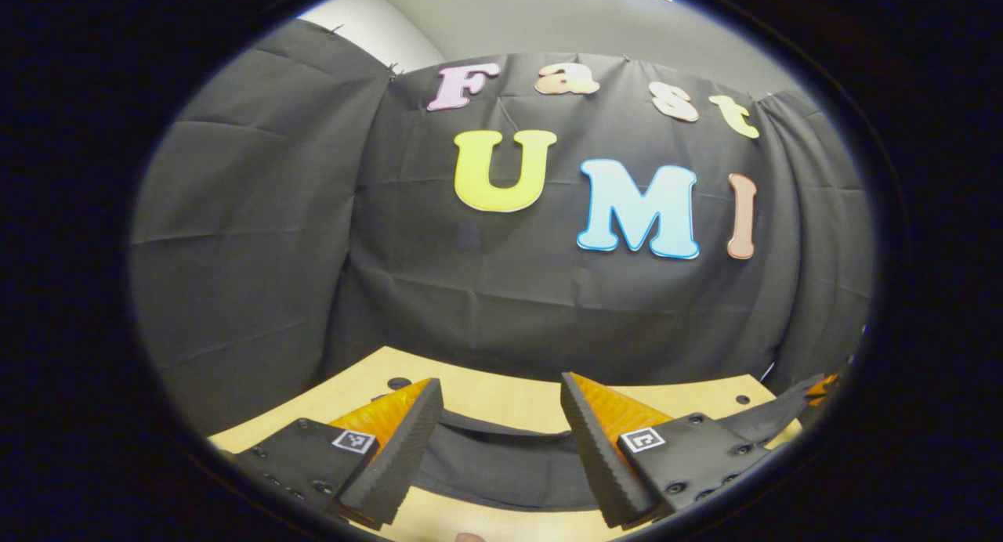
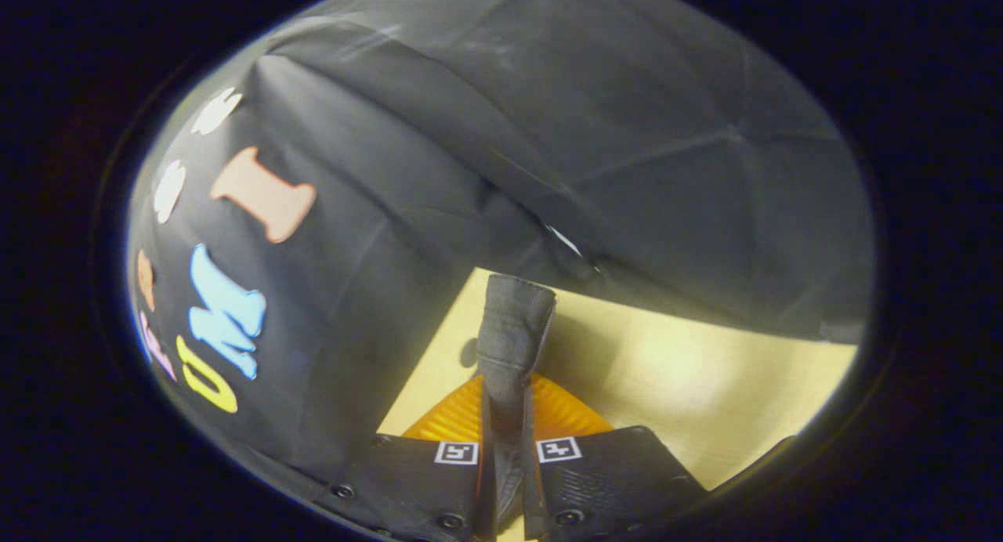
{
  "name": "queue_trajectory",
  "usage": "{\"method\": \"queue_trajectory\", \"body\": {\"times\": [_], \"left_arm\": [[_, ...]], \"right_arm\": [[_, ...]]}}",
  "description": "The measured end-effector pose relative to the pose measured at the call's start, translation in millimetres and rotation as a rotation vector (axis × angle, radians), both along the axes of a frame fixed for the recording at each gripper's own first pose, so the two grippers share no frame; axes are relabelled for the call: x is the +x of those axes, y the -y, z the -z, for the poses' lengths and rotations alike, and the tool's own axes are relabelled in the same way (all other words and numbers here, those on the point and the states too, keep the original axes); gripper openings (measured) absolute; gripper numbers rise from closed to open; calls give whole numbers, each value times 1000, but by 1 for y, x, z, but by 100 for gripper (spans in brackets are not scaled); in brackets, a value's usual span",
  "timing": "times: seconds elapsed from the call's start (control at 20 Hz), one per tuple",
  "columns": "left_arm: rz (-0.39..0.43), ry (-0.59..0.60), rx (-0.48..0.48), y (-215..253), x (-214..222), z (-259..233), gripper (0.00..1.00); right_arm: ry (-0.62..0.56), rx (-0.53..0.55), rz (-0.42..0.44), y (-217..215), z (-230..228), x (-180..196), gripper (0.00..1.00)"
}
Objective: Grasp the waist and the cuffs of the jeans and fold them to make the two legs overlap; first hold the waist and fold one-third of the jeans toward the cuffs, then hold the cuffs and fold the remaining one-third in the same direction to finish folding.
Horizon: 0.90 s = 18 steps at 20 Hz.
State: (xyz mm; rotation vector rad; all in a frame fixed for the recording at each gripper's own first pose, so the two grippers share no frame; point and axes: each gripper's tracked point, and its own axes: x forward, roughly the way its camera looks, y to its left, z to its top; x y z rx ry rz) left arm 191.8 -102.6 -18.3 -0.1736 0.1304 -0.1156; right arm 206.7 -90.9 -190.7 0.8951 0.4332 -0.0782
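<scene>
My right gripper [image 2: 505,417] pinches a bunched end of the jeans [image 1: 501,464]. They stretch across the table [image 1: 501,397] under my left gripper [image 1: 501,440], whose fingers stand apart, straddling the band, nearer its middle.

Readable words, brands, numbers: none | left gripper [image 1: 498,382]: a square black-and-white coded tag [image 1: 353,441] on each finger base, one either side of the gap, no legible characters | right gripper [image 2: 505,393]: two coded tags [image 2: 457,452] side by side at its finger bases, likewise unreadable
</scene>
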Motion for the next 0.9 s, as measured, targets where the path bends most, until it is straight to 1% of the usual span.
{"method": "queue_trajectory", "body": {"times": [0.05,0.1,0.25,0.4,0.45,0.5,0.6,0.65,0.75,0.9], "left_arm": [[13,-5,-6,2,0,2,100],[25,-6,-12,2,-2,3,97],[58,2,-14,4,-7,3,97],[80,3,-21,-6,-24,7,97],[85,-2,-27,-11,-27,10,97],[87,-7,-33,-14,-28,12,97],[90,-7,-44,-19,-31,15,97],[93,-7,-46,-21,-33,17,97],[90,0,-38,-28,-32,18,98],[87,11,-32,-39,-33,19,97]], "right_arm": [[39,-40,-14,-2,-17,-7,12],[74,-69,-35,-9,-33,-14,12],[201,-115,-108,-39,-86,-39,12],[326,-186,-177,-98,-126,-49,12],[389,-238,-229,-137,-142,-65,12],[425,-280,-263,-163,-148,-73,12],[488,-377,-324,-212,-154,-90,12],[498,-410,-357,-236,-151,-97,12],[494,-433,-410,-278,-139,-108,11],[431,-449,-488,-325,-97,-110,12]]}}
